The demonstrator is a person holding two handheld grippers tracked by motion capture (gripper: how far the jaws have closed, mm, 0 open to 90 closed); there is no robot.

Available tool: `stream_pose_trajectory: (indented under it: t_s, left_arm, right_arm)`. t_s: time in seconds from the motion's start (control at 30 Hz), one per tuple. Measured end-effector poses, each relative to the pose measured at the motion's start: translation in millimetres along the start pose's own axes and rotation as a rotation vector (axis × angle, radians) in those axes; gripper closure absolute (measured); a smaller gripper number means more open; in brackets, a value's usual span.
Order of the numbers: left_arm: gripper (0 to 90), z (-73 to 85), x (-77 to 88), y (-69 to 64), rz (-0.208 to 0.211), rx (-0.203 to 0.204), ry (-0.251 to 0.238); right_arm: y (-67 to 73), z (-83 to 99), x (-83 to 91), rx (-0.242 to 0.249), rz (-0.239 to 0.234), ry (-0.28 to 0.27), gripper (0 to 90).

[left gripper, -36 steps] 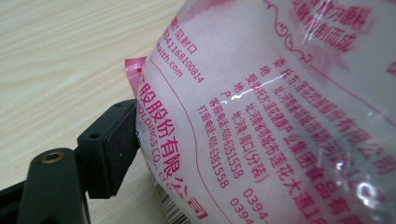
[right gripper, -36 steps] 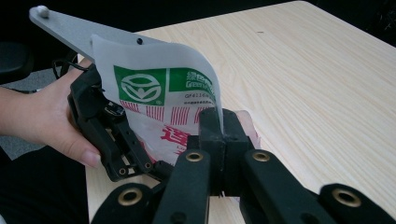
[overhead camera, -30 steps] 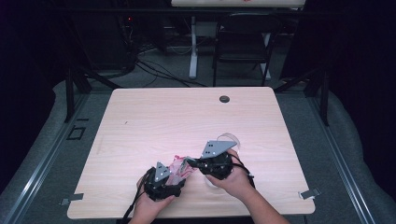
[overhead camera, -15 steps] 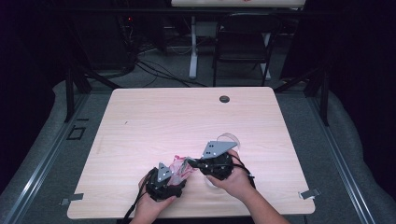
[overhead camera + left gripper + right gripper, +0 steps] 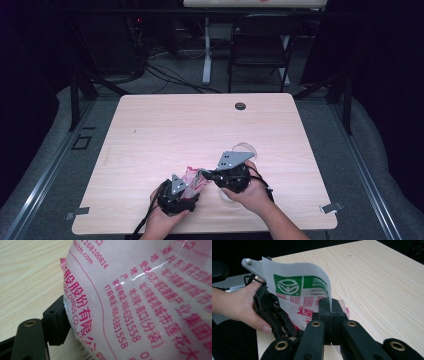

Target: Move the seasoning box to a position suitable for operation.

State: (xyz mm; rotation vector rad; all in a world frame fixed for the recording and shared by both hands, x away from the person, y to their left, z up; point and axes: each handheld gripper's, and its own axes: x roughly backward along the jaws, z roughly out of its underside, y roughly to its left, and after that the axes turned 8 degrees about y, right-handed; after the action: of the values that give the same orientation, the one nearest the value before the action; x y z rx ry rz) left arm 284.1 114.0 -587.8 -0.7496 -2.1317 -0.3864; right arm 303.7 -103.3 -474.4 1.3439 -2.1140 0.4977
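A thin plastic bag (image 5: 192, 180) with pink and red print and a green logo (image 5: 288, 286) is stretched between both grippers near the table's front edge. My right gripper (image 5: 204, 175) is shut on one edge of the bag (image 5: 297, 297), its jaws pressed together (image 5: 331, 307). My left gripper (image 5: 187, 189) holds the other end. In the left gripper view the printed bag (image 5: 140, 297) spreads close to the lens, and one black finger (image 5: 56, 320) presses against it. The other finger is hidden behind the plastic. A hand grips each tool.
The wooden table (image 5: 200, 130) has a dark cable hole (image 5: 240, 106) near its far edge. A pale translucent item (image 5: 244, 148) lies just beyond the right gripper. A dark chair (image 5: 260, 45) and cables stand on the floor behind the table.
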Motion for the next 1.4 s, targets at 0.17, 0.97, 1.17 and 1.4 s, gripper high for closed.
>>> stream_pose_trajectory:
  t_s: [0.17,0.97,1.17,1.4]
  left_arm:
    - [23.6,-0.2,-0.5,2.2,0.02,0.012,0.002]
    - [48.1,2.7,2.9,6.5,0.03,0.022,-0.028]
    - [51.3,3.2,3.6,7.1,0.035,0.022,-0.037]
    - [54.1,1.8,5.6,8.8,0.054,0.049,-0.034]
  right_arm:
    - [0.3,0.0,-0.1,-0.002,-0.001,-0.005,90.0]
    - [1.0,0.5,-0.3,0.001,-0.001,-0.008,90.0]
    - [1.6,0.5,-0.2,0.001,-0.003,-0.011,90.0]
    - [1.5,0.3,0.9,0.004,-0.014,-0.023,90.0]
